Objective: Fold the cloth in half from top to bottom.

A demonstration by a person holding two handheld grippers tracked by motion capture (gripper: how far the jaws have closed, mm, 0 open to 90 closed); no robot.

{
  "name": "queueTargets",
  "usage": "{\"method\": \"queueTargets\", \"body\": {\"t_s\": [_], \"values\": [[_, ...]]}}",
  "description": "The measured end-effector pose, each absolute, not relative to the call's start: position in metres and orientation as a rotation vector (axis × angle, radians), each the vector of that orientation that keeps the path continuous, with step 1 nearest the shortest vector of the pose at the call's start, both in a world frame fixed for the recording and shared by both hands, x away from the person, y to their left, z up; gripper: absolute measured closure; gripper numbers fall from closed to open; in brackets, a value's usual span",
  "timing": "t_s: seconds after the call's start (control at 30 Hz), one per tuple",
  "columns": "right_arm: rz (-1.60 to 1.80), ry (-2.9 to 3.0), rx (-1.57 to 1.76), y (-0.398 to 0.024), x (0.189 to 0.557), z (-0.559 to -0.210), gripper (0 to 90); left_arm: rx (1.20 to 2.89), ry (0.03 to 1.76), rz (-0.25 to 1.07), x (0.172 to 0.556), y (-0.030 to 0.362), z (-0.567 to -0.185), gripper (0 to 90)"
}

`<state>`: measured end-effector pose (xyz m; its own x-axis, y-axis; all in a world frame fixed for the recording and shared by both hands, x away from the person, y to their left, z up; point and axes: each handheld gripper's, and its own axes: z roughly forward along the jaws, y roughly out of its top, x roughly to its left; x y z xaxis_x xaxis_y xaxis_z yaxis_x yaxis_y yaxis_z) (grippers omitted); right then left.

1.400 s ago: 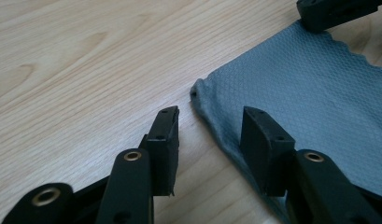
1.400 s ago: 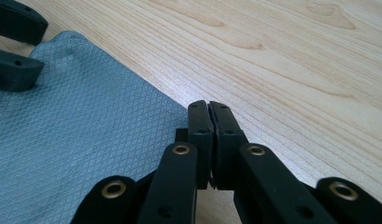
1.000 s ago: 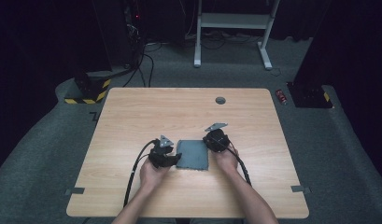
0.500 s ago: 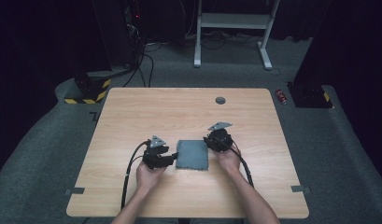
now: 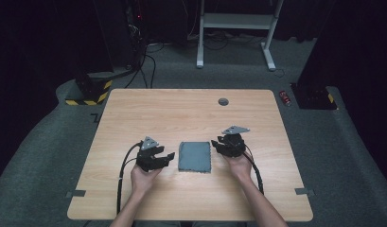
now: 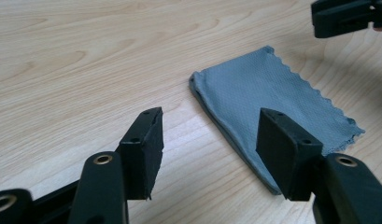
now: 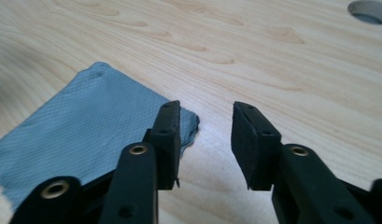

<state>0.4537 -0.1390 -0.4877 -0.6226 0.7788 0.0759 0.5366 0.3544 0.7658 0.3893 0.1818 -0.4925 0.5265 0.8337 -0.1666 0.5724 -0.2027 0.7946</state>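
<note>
Fingers of the left gripper (image 5: 166, 156) stand wide apart with nothing between them; they have just been opening. In the left gripper view one finger (image 6: 144, 147) sits over bare wood and the other (image 6: 284, 154) over the near edge of the cloth, not pressing on it. Fingers of the right gripper (image 5: 218, 144) stand at a moderate gap, also just opening, with nothing gripped; in the right gripper view the left finger (image 7: 167, 140) is just beside the cloth's corner and the other (image 7: 249, 142) is over bare wood.

The grey cloth (image 5: 195, 156) lies folded flat as a rough rectangle on the worktop (image 5: 181, 113), between the two grippers, near the front edge and about centred left to right. One long edge is zigzag-cut (image 6: 310, 88); the folded edge shows stacked layers.

Surface: light wood-grain worktop, matte, with a round cable hole (image 5: 223, 101) at the far side, right of centre. Cables trail from each gripper towards the near edge.

Room: dark, with grey carpet around the worktop. A white frame (image 5: 236, 28) stands far behind, a yellow-black striped base (image 5: 89, 92) sits at the far left, and a small red object (image 5: 286, 97) lies on the floor beyond the far right corner.

Open room: the far half of the worktop and both side margins are bare wood.
</note>
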Motion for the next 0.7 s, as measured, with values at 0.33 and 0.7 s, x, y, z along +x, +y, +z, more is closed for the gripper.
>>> {"method": "queueTargets", "body": {"t_s": [0.33,0.7], "values": [[1.18,2.266,1.191,-0.157,0.435,-0.483,52.5,1.853,1.182,0.401,0.381,0.204,-0.494,41.0],[1.216,2.248,1.179,-0.171,0.415,-0.483,51.7,1.821,1.222,0.422,0.37,0.225,-0.499,41.6]]}}
